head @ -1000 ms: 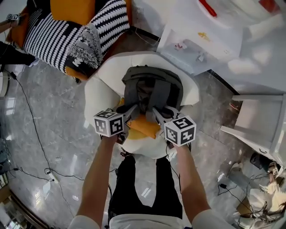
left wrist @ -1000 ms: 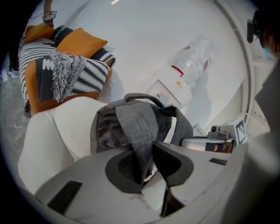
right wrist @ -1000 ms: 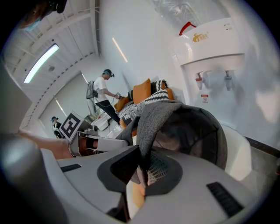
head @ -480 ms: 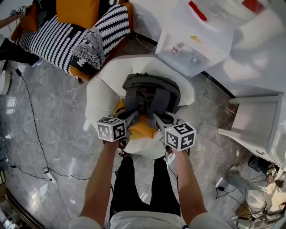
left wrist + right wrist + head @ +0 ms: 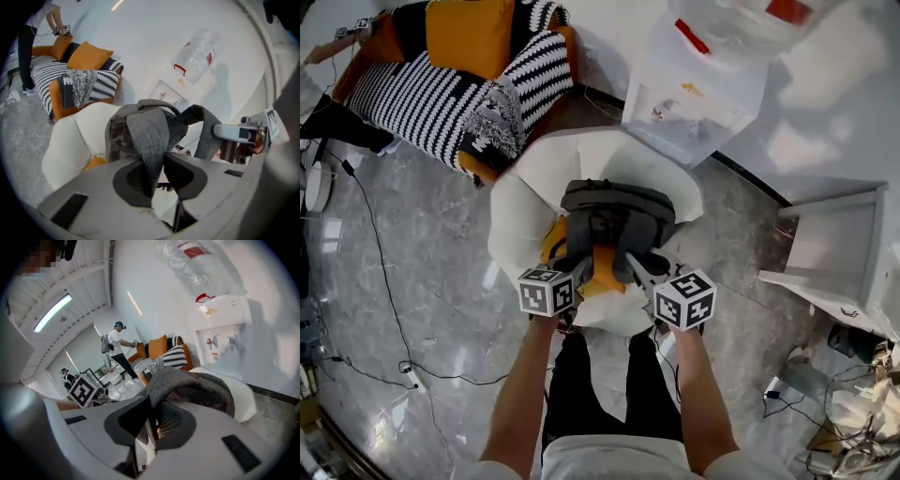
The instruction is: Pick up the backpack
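A grey backpack (image 5: 617, 211) is over the seat of a white armchair (image 5: 514, 211), its shoulder straps facing me. My left gripper (image 5: 581, 255) is shut on the left strap (image 5: 149, 136), which runs down between the pads. My right gripper (image 5: 636, 261) is shut on the right strap (image 5: 165, 379), also pinched between its pads. In the left gripper view the backpack (image 5: 123, 133) hangs from the straps just beyond the left gripper (image 5: 157, 176), with the right gripper (image 5: 236, 133) beside it. In the right gripper view the backpack (image 5: 201, 387) bulges past the right gripper (image 5: 152, 425). An orange cushion (image 5: 602, 272) lies under the bag.
A striped sofa (image 5: 441, 89) with orange cushions stands at the back left. A water dispenser (image 5: 694, 84) is behind the armchair, and white furniture (image 5: 834, 253) is at the right. Cables (image 5: 370, 244) trail over the grey floor. Another person (image 5: 119, 345) stands far off.
Both grippers have drawn back toward me and upward with the straps. The backpack has come up and forward with them off the chair's backrest.
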`<action>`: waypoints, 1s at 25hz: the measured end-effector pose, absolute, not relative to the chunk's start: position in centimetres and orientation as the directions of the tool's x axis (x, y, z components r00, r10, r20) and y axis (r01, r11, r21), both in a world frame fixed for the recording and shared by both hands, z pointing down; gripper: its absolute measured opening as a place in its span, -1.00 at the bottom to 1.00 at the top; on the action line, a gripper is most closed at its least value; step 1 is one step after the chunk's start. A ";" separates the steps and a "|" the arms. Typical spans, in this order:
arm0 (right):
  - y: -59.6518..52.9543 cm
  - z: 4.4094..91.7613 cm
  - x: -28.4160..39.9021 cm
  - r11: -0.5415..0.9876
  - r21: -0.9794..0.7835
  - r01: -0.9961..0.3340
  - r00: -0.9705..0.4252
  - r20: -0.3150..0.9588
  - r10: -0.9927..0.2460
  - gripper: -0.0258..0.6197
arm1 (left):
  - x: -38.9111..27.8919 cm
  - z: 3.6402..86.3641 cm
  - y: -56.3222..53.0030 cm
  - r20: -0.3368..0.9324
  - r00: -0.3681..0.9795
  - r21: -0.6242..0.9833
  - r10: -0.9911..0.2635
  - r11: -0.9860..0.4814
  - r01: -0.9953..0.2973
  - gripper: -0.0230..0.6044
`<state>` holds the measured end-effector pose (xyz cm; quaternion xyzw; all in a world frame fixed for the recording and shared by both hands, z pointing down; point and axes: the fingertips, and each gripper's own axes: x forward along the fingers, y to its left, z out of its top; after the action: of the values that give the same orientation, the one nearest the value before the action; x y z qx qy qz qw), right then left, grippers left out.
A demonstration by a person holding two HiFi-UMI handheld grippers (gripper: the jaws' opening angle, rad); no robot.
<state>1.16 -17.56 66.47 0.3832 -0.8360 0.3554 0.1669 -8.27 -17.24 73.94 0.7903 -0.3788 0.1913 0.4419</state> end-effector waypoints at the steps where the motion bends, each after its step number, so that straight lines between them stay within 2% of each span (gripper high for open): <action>1: -17.0 66.3 1.3 0.453 -0.464 -0.761 -0.648 0.557 -0.519 -0.80 | -8.2 73.9 -16.6 0.641 0.639 0.554 -0.425 -0.320 -0.769 -0.62; 25: -12.4 62.9 3.1 0.409 -0.509 -0.757 -0.653 0.605 -0.456 -0.80 | -8.1 71.5 -10.4 0.706 0.615 0.557 -0.352 -0.260 -0.789 -0.62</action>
<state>3.15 -12.41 62.91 0.3711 -0.8177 0.3973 0.1894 -8.08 -10.38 71.52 0.7602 -0.3750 0.2280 0.4790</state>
